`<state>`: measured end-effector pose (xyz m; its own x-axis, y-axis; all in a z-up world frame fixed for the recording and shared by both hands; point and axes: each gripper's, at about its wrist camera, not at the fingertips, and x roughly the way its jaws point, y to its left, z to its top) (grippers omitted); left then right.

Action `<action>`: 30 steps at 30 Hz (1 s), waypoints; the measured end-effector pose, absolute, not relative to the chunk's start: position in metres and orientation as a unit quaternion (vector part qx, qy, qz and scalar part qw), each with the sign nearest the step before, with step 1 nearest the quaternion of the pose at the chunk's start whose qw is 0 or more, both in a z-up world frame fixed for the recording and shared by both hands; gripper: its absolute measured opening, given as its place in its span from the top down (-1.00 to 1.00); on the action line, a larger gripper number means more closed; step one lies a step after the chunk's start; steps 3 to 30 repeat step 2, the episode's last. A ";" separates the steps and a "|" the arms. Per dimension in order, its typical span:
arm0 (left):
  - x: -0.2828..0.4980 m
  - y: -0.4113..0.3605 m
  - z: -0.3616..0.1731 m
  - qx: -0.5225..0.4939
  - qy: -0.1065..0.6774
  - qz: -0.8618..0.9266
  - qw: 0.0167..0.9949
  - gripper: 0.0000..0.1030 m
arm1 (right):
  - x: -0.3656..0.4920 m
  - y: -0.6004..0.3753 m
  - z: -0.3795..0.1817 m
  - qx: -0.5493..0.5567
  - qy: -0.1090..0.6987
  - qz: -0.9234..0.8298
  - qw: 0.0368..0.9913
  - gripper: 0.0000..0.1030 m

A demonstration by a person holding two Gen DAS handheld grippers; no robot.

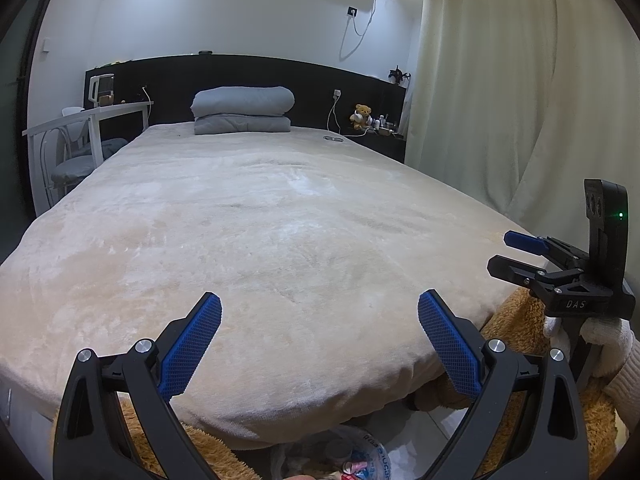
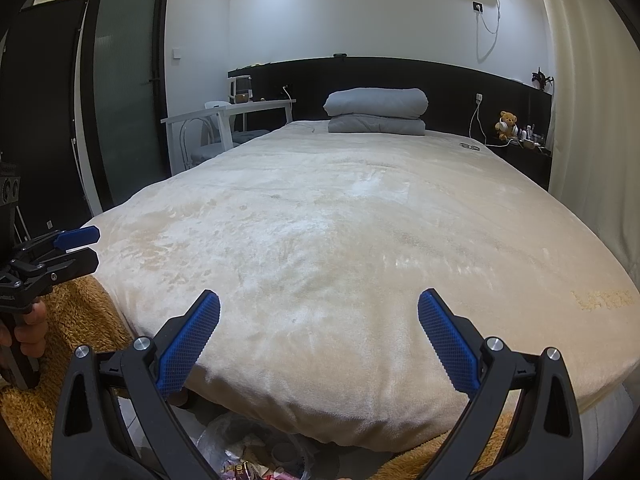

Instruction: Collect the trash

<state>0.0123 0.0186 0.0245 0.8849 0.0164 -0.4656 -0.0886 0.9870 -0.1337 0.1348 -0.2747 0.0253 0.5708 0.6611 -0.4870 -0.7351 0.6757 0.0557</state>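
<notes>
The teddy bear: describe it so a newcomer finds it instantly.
Start at the bed and follow its black headboard to the curtain-side nightstand. The teddy bear sits upright there, the only golden-brown plush thing among small bottles and cables.

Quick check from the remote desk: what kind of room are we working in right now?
A bedroom, it seems. A large bed under a cream plush blanket fills both views, folded grey bedding lies against a dark headboard, and a teddy bear sits on the bedside shelf.
</notes>
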 end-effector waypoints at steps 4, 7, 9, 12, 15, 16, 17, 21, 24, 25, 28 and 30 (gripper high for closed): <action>0.010 0.016 0.024 -0.075 0.240 0.033 0.967 -0.87 | 0.134 -0.276 0.024 -0.078 0.243 0.394 0.883 -0.90; 0.010 0.016 0.024 -0.075 0.240 0.033 0.967 -0.87 | 0.134 -0.276 0.024 -0.078 0.243 0.394 0.883 -0.90; 0.010 0.016 0.024 -0.075 0.240 0.033 0.967 -0.87 | 0.134 -0.276 0.024 -0.078 0.243 0.394 0.883 -0.90; 0.010 0.016 0.024 -0.075 0.240 0.033 0.967 -0.87 | 0.134 -0.276 0.024 -0.078 0.243 0.394 0.883 -0.90; 0.010 0.016 0.024 -0.075 0.240 0.033 0.967 -0.87 | 0.134 -0.276 0.024 -0.078 0.243 0.394 0.883 -0.90; 0.010 0.016 0.024 -0.075 0.240 0.033 0.967 -0.87 | 0.134 -0.276 0.024 -0.078 0.243 0.394 0.883 -0.90; 0.010 0.016 0.024 -0.075 0.240 0.033 0.967 -0.87 | 0.134 -0.276 0.024 -0.078 0.243 0.394 0.883 -0.90; 0.010 0.016 0.024 -0.075 0.240 0.033 0.967 -0.87 | 0.134 -0.276 0.024 -0.078 0.243 0.394 0.883 -0.90; 0.010 0.016 0.024 -0.075 0.240 0.033 0.967 -0.87 | 0.134 -0.276 0.024 -0.078 0.243 0.394 0.883 -0.90; 0.010 0.016 0.024 -0.075 0.240 0.033 0.967 -0.87 | 0.134 -0.276 0.024 -0.078 0.243 0.394 0.883 -0.90; 0.010 0.016 0.024 -0.075 0.240 0.033 0.967 -0.87 | 0.134 -0.276 0.024 -0.078 0.243 0.394 0.883 -0.90; 0.010 0.016 0.024 -0.075 0.240 0.033 0.967 -0.87 | 0.134 -0.276 0.024 -0.078 0.243 0.394 0.883 -0.90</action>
